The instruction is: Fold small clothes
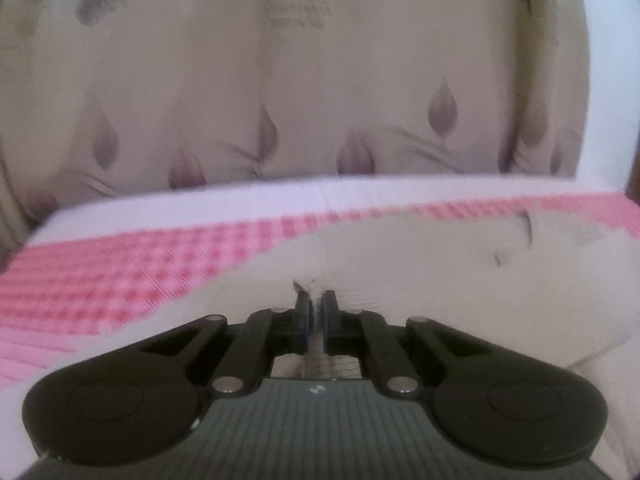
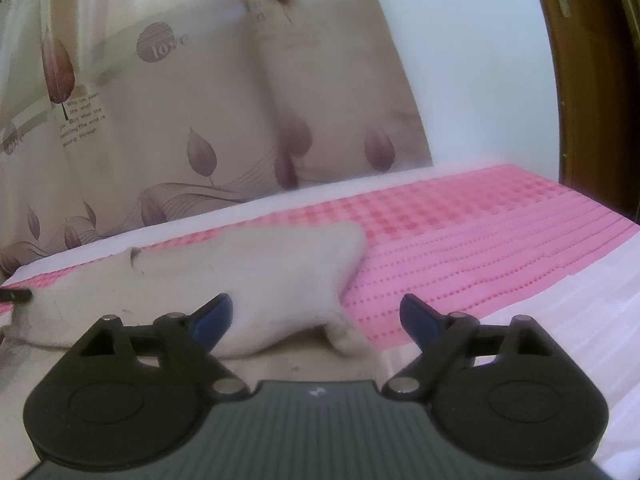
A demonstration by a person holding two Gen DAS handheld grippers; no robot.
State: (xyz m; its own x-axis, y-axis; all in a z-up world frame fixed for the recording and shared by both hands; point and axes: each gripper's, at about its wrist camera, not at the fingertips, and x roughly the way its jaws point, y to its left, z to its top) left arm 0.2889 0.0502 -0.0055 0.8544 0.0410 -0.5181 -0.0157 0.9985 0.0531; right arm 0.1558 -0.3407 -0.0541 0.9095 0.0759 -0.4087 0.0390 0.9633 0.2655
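Observation:
A small white garment point(image 2: 248, 276) lies on a pink checked cloth point(image 2: 460, 232). In the left wrist view the same white garment point(image 1: 440, 272) fills the lower right, and my left gripper point(image 1: 316, 316) is shut on a pinch of its fabric, with the fabric bunched between the pads. In the right wrist view my right gripper point(image 2: 316, 320) is open and empty, its blue-tipped fingers point(image 2: 214, 320) spread just above the garment's near edge and its lower right corner. The left gripper's finger tip point(image 2: 16, 295) shows at the far left of the right wrist view.
A beige curtain with leaf print point(image 2: 180, 120) hangs behind the surface. A white wall point(image 2: 480, 80) and a brown wooden door frame point(image 2: 592, 80) stand at the right. White ribbed cloth point(image 2: 560, 320) borders the pink cloth at the right.

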